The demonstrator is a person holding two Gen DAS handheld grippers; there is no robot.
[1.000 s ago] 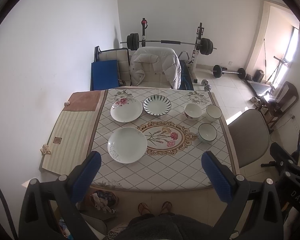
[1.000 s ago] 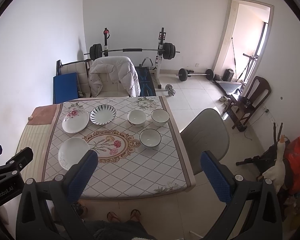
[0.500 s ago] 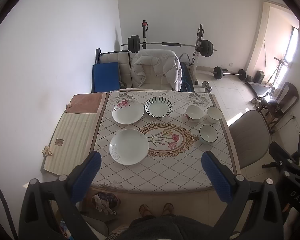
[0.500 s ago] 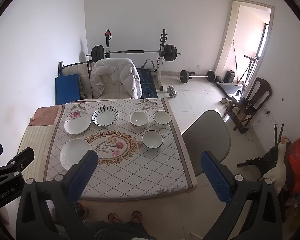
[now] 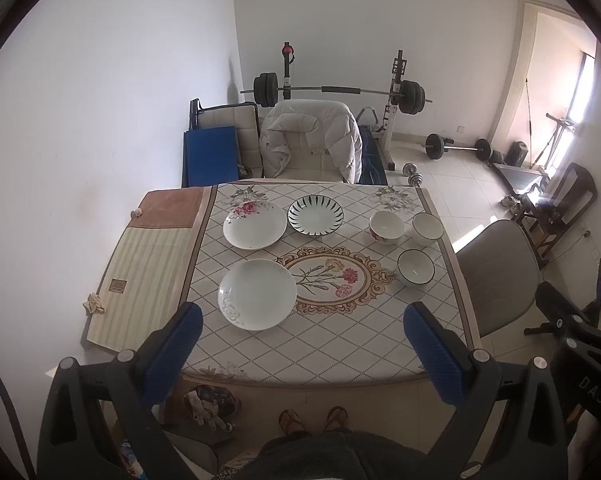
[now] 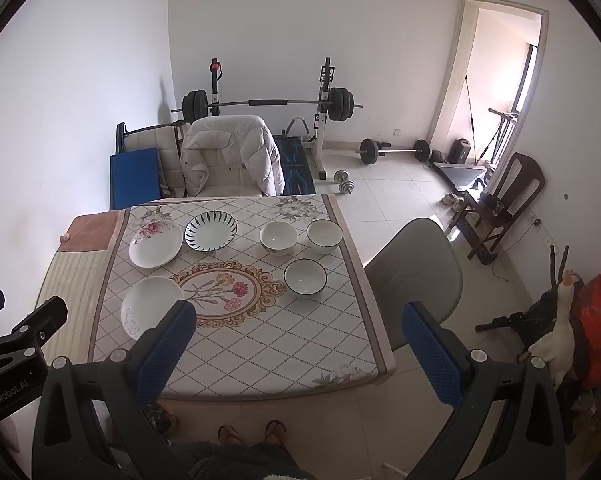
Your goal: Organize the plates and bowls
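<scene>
On the table's patterned cloth [image 5: 340, 340] lie three plates: a white plate [image 5: 257, 294] near the front left, a rose-printed plate [image 5: 254, 225] behind it, and a dark-striped plate [image 5: 315, 215] beside that. Three bowls stand at the right: a floral bowl [image 5: 386, 227], a white bowl [image 5: 427, 228] and a dark-rimmed bowl [image 5: 415, 268]. The same dishes show in the right wrist view, with the dark-rimmed bowl [image 6: 305, 278] nearest. My left gripper [image 5: 300, 346] and right gripper [image 6: 300, 346] are both open, empty, and held high above the table's near edge.
A grey chair [image 5: 496, 280] stands at the table's right side. A chair with a white jacket [image 5: 312, 140] stands behind the table. A striped mat [image 5: 148, 276] lies left of the cloth. A barbell rack [image 5: 340, 92] and weights are by the far wall.
Both grippers have drifted slightly, so the table sits a little lower and farther in view. Nothing on the table has moved, and both stay open.
</scene>
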